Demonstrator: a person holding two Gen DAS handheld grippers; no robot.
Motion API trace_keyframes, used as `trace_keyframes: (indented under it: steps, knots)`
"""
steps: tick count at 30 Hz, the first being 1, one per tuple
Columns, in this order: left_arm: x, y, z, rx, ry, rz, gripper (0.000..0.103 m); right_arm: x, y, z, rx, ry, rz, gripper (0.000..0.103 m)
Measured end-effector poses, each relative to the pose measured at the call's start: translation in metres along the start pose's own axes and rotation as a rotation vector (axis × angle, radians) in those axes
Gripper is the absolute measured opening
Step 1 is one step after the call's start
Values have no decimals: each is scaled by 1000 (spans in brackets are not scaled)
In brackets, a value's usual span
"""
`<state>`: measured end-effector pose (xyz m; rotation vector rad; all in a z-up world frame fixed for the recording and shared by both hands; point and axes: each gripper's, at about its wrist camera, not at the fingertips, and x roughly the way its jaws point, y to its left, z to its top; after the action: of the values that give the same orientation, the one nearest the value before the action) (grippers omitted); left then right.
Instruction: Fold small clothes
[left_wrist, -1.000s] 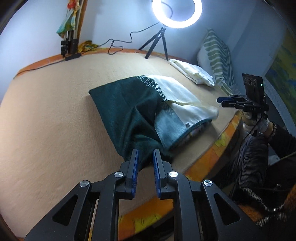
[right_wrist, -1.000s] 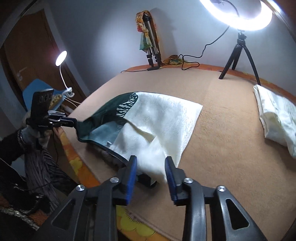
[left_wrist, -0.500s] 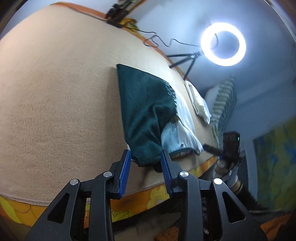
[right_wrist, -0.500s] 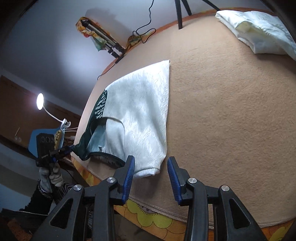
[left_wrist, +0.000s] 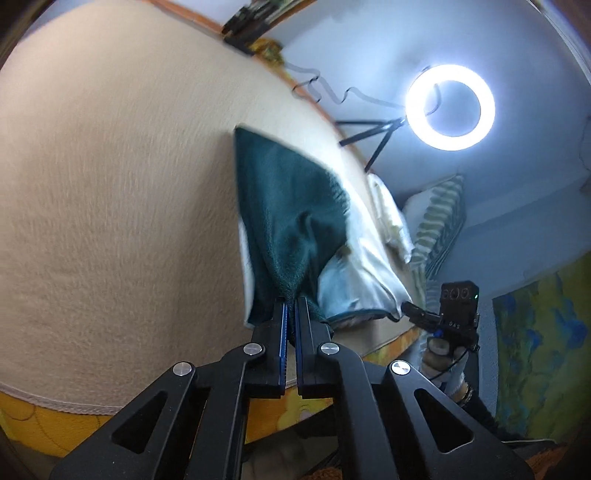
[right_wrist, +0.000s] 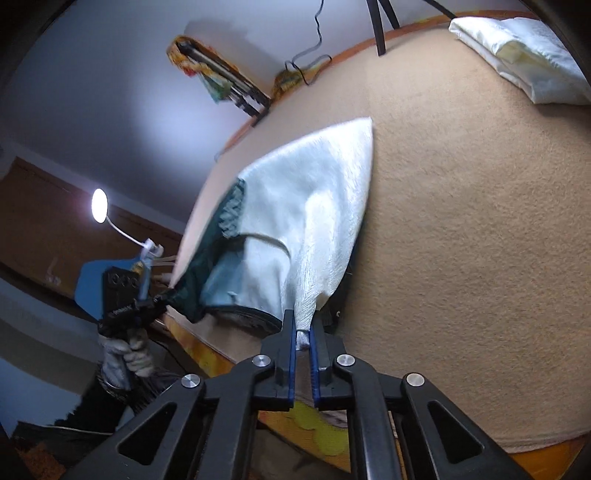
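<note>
- Left gripper (left_wrist: 290, 317) has its jaws pinched on the dark green corner of the garment (left_wrist: 295, 221), near the front edge of the bed (left_wrist: 110, 184).
- Right gripper (right_wrist: 303, 334) has its jaws clamped on the white corner (right_wrist: 314, 206); only a thin bite of cloth shows there, so that corner could slip out.
- If the two lift unevenly, the fold may skew or bunch.
</note>
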<state>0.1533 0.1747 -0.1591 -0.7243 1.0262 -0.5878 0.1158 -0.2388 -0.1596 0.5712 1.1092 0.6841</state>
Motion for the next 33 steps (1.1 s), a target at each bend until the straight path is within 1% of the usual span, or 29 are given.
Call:
trace_keyframes:
  steps: [2, 3, 4, 5, 6, 7, 8, 9, 10, 11, 12, 13, 16, 17, 19, 22, 24, 26, 28, 30, 31, 33]
  knots:
    - [-4, 3, 1, -5, -2, -22, 2, -5, 2, -2, 29, -24, 52, 3]
    - [-1, 8, 0, -17, 19, -23, 2, -6, 2, -4, 33, -28, 53, 3]
    - [5, 14, -3, -16, 55, 6, 2, -4, 1, -7, 28, -17, 30, 3]
    - [11, 16, -6, 13, 73, 79, 1, 0, 0, -11, 10, -3, -17, 3]
    - [17, 16, -11, 68, 95, 168, 2, 4, -1, -14, -9, 16, -68, 3]
    - [19, 16, -13, 83, 107, 201, 2, 9, -4, -17, -13, 44, -108, 3]
    - [20, 17, -14, 84, 115, 235, 5, 12, -8, -19, -9, 69, -131, 8]
    - [18, 16, -13, 93, 111, 253, 5, 14, -9, -21, -17, 93, -161, 10]
    - [14, 13, -13, 116, 97, 282, 7, 14, -7, -23, -49, 105, -214, 13]
    - [8, 8, -11, 141, 78, 304, 10, 11, -4, -23, -86, 101, -260, 19]
    - [4, 4, -11, 155, 63, 310, 10, 7, 1, -22, -124, 96, -294, 22]
    - [-3, -1, -9, 169, 49, 305, 10, 2, 7, -21, -158, 81, -308, 25]
    - [-16, -21, -6, 258, -5, 319, 10, -12, 26, -12, -249, 12, -328, 26]
    - [-17, -27, -4, 284, -19, 315, 10, -15, 33, -7, -284, -19, -324, 26]
    - [-9, -38, 3, 315, -33, 295, 10, -12, 44, 5, -333, -53, -302, 27]
    - [21, -56, 15, 346, -23, 257, 10, 3, 58, 28, -393, -96, -288, 27]
    - [44, -70, 21, 381, -17, 247, 10, 20, 70, 44, -426, -102, -269, 27]
    - [67, -80, 30, 382, -15, 220, 10, 38, 80, 60, -452, -114, -254, 27]
    - [89, -89, 38, 384, -1, 190, 10, 60, 86, 77, -461, -100, -219, 27]
    - [109, -99, 43, 423, 12, 200, 10, 82, 91, 92, -477, -78, -205, 27]
    - [120, -102, 45, 448, 24, 221, 10, 93, 93, 95, -491, -60, -197, 27]
    - [136, -101, 45, 468, 61, 234, 10, 114, 93, 102, -522, -28, -220, 27]
